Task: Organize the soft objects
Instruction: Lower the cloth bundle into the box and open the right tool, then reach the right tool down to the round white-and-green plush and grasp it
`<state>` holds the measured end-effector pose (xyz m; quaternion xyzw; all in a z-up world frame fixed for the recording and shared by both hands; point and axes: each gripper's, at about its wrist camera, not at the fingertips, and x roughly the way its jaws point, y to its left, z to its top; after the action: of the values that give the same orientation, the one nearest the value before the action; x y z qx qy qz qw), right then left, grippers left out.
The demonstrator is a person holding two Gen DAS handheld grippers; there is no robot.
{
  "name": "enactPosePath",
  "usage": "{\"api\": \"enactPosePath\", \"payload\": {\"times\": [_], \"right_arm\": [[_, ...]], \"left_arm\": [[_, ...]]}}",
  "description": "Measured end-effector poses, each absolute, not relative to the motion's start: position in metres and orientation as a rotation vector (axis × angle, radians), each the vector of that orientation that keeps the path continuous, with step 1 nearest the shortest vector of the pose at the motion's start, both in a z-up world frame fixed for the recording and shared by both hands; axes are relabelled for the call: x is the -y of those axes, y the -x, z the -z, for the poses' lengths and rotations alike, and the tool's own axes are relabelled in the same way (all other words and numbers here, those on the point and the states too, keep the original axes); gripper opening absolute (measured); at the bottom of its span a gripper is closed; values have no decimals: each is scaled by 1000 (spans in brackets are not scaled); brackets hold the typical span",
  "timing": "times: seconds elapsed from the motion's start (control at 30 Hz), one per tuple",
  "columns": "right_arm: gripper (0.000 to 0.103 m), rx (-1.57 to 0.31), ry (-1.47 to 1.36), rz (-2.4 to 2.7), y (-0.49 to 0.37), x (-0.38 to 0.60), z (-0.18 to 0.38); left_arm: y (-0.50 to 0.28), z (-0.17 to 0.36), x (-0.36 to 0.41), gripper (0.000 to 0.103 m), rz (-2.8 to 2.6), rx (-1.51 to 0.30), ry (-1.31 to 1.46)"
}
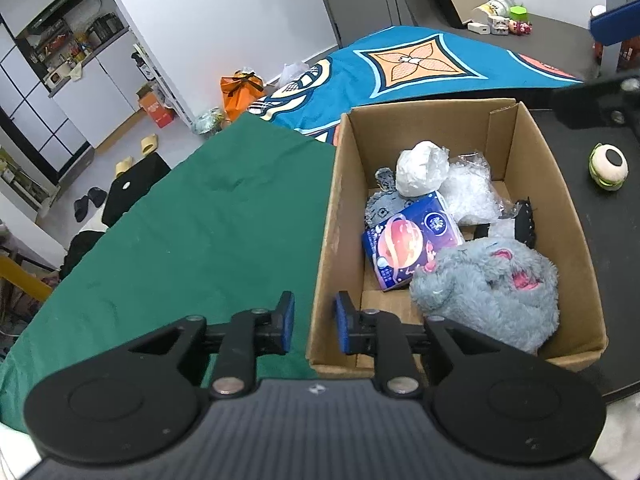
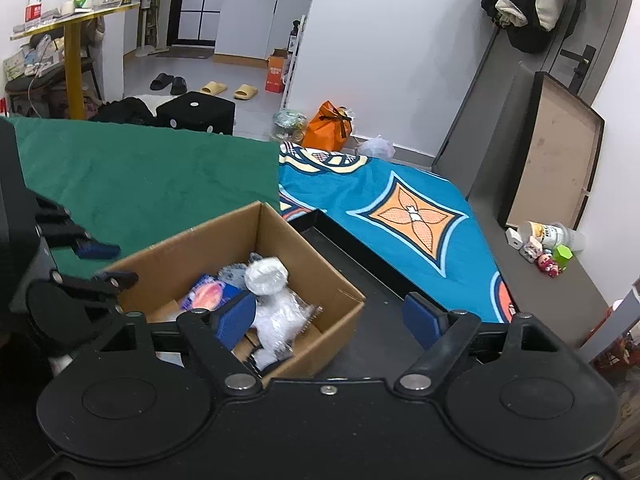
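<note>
Box: the cardboard box (image 1: 460, 216) stands on the dark surface (image 1: 612, 264), its top open; its left wall runs along the edge of the green cloth (image 1: 192, 232); its far wall is just beside the blue patterned cloth (image 1: 400, 68)
Inside the box: a grey plush toy (image 1: 488, 284) fills the near right corner; a blue tissue pack (image 1: 412, 244) lies left of it, touching it; a white wrapped ball (image 1: 420, 168) and a clear plastic bag (image 1: 472, 188) lie toward the far wall; a black hair claw (image 1: 524, 220) leans by the right wall
Outside the box: a small round plush with a green rim (image 1: 608, 166) lies on the dark surface, right of the box and apart from it
Left hand-held gripper (image 1: 314, 322): its jaws stand a little apart, one on each side of the box's left wall at the near corner; the pads do not press on it; nothing is held
Right hand-held gripper (image 2: 328, 320): its jaws stand wide apart over the right rim of the box; nothing is between them
Open room: the green cloth is bare; the dark surface right of the box is free except for the round plush
Writing: the tissue pack carries a planet picture and small print; I cannot read it
</note>
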<state>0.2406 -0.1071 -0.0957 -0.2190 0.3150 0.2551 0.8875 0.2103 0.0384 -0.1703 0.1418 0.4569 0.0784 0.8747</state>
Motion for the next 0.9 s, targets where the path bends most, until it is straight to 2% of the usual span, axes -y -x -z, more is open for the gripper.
{"api": "enactPosePath", "payload": {"times": [0.1, 0.23, 0.4, 0.9], "right_arm": [[82, -648, 462, -526, -240, 116, 97], [84, -641, 442, -511, -242, 131, 98], [85, -638, 404, -493, -247, 148, 100], [87, -657, 257, -467, -256, 198, 138]], "left_arm": [[-209, 169, -36, 31, -185, -940, -318], [-208, 168, -31, 53, -203, -919, -356], [-208, 168, -24, 69, -220, -903, -398], [-207, 170, -8, 79, -268, -889, -507]]}}
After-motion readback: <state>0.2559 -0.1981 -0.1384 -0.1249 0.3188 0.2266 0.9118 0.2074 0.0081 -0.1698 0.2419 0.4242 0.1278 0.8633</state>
